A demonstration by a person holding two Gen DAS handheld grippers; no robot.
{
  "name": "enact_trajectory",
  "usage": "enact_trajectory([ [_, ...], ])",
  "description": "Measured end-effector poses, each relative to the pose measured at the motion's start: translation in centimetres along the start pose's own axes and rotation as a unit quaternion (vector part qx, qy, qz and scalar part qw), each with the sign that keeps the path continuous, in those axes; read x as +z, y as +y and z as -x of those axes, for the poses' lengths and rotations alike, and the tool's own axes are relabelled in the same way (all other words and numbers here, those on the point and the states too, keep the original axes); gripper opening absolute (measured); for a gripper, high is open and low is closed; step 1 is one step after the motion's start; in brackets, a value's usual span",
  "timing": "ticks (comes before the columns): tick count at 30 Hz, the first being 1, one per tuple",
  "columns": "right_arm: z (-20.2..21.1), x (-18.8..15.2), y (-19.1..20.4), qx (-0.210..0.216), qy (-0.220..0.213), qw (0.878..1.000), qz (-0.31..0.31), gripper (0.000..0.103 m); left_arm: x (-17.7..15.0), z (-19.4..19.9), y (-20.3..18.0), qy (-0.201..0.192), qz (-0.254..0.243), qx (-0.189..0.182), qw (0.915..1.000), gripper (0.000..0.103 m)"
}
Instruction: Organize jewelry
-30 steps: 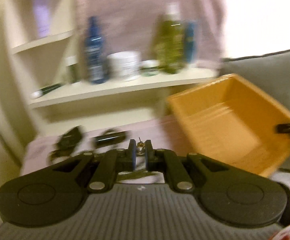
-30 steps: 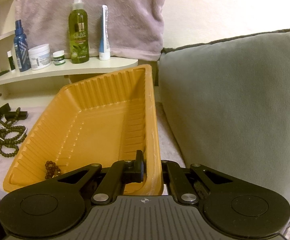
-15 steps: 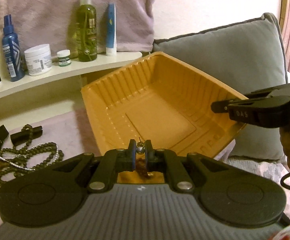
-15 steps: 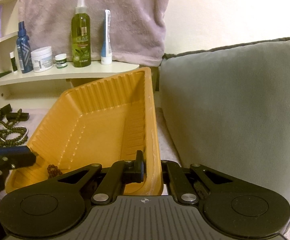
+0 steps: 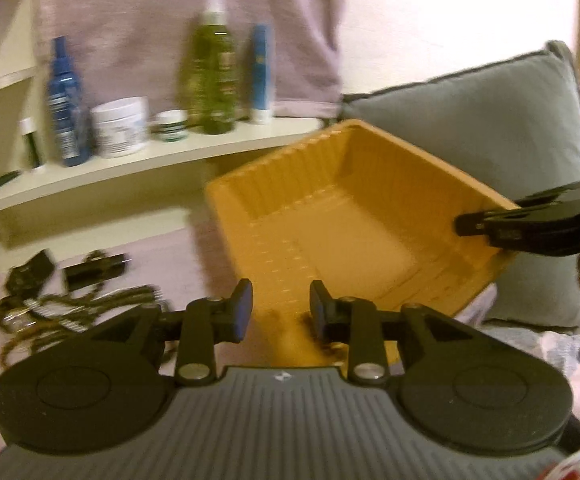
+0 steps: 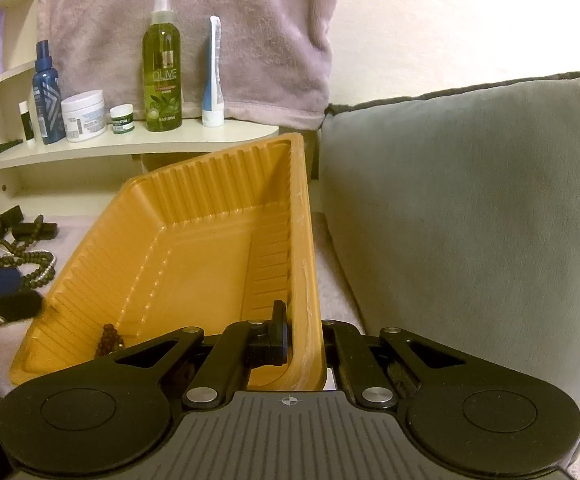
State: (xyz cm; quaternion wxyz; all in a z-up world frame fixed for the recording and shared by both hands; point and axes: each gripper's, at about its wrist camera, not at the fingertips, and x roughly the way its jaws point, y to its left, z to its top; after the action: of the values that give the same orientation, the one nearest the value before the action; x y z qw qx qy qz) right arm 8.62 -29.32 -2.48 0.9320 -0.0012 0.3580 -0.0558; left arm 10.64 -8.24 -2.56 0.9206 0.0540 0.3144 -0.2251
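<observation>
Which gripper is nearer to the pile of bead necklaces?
Left. The left gripper hovers open just beside the bead necklaces; the right gripper clamps the orange tray's far wall.

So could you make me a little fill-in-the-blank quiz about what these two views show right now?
1. The right tool is clamped on the rim of the ____ tray.
2. The left tool has its jaws apart with ____ between them.
3. A small brown bead bracelet lies ____ the tray.
4. The green spray bottle on the shelf reads ____.

Missing words: orange; nothing; inside; OLIVE
</observation>
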Motion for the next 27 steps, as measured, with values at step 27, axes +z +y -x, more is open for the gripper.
enact_trajectory([
  [27,-0.6,0.3,0.0,-0.007,0.012,1.0,0.013,0.004,-5.4,-2.7,17.3,0.049,0.089,0.206,0.9733,0.013],
])
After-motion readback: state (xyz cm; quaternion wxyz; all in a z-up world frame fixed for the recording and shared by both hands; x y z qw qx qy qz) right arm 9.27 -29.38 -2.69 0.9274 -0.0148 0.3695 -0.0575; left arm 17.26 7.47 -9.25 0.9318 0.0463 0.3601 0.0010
